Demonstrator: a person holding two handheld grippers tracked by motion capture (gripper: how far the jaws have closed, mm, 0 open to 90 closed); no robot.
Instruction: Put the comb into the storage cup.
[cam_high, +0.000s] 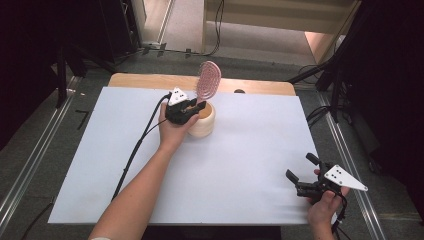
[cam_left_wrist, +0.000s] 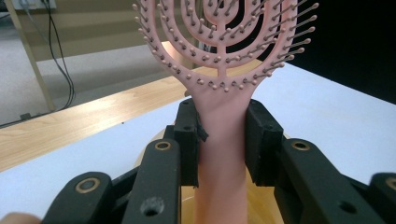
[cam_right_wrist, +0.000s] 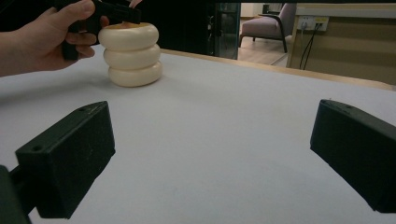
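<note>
upright, pink hairbrush (cam_left_wrist: 223, 70) handle clenched in left hand-held gripper (cam_left_wrist: 220, 140) over cream holder (cam_high: 202, 122); right hand-held gripper (cam_high: 305, 172) released

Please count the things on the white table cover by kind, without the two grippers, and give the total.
Pink hairbrush: 1, its handle clamped in the left gripper, above the holder.
Cream ribbed holder: 1, standing on the table cover.
Total: 2.
The right gripper is open, holding nothing.
</note>
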